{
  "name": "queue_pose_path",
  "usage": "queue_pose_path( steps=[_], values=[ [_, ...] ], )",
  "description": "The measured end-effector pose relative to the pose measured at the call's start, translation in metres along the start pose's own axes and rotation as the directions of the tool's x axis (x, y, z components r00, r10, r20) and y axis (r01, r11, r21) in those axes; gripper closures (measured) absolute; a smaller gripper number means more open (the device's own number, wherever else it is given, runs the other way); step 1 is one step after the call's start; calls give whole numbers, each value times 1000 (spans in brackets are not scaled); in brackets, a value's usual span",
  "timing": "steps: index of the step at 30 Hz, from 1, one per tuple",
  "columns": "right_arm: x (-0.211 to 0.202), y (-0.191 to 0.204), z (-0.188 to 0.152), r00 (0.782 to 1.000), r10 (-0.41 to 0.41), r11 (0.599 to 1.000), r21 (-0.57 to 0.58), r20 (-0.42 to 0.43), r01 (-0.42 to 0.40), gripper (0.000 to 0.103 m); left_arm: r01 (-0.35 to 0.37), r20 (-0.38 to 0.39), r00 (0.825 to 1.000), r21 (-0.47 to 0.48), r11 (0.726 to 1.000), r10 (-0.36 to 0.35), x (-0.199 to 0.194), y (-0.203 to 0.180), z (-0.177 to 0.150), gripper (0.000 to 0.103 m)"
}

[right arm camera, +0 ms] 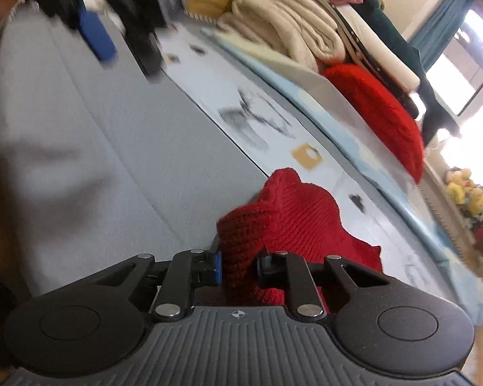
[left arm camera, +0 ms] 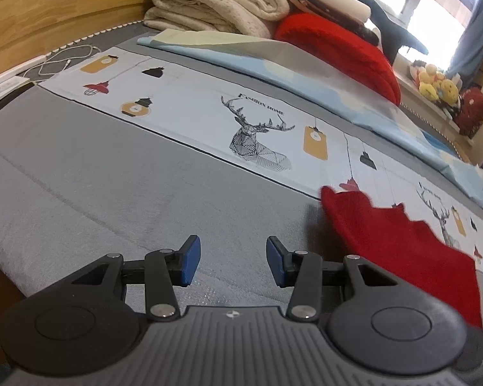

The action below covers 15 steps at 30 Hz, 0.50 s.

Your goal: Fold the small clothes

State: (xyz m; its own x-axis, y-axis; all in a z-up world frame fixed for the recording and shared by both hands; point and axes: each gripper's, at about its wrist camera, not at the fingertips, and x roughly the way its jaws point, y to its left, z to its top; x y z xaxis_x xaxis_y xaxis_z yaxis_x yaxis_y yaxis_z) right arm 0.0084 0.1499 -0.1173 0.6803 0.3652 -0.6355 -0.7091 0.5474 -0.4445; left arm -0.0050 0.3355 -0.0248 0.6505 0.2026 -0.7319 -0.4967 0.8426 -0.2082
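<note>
A bunched red knit garment [right arm camera: 293, 222] is pinched between the jaws of the right gripper [right arm camera: 238, 265] at lower centre of the right wrist view, seemingly lifted partly off the grey bed cover [right arm camera: 96, 148], though blur leaves this uncertain. The left gripper [left arm camera: 233, 257] is held spread and empty at lower centre of its own view. The thick knit could be dropped if only a thin fold is caught.

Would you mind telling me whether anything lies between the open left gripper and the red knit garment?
Nothing visible does: the left gripper hangs open over bare grey sheet, with the red knit garment just to its right, already clamped by the right gripper.
</note>
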Motion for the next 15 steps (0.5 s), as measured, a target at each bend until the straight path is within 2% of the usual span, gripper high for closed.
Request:
queue_pose_path(
  steps=[2,4,8,11,14,15],
  values=[
    [-5,3,10,998,64,994,86,14,-65,85,-6,4,1000,-21,1000,7,-1,1,0,53],
    [-4,-4,18,993,121,969,214,10,-121,85,-10,9,1000,-35,999,11,-2,0,1,53],
    [-17,-52,21,990,127,893,428,53,-138,85,-12,27,1000,-12,1000,12,-3,-11,1,53],
    [-44,-120,0,985,92,809,566,144,-158,85,-3,25,1000,13,1000,3,-1,-23,1,53],
    [-67,-189,-47,989,-16,715,693,149,-93,86,13,17,1000,42,999,-14,4,-39,1,53],
    [-75,-215,-72,990,-63,660,749,129,-55,86,19,14,1000,58,998,-20,6,-47,0,53]
  ],
)
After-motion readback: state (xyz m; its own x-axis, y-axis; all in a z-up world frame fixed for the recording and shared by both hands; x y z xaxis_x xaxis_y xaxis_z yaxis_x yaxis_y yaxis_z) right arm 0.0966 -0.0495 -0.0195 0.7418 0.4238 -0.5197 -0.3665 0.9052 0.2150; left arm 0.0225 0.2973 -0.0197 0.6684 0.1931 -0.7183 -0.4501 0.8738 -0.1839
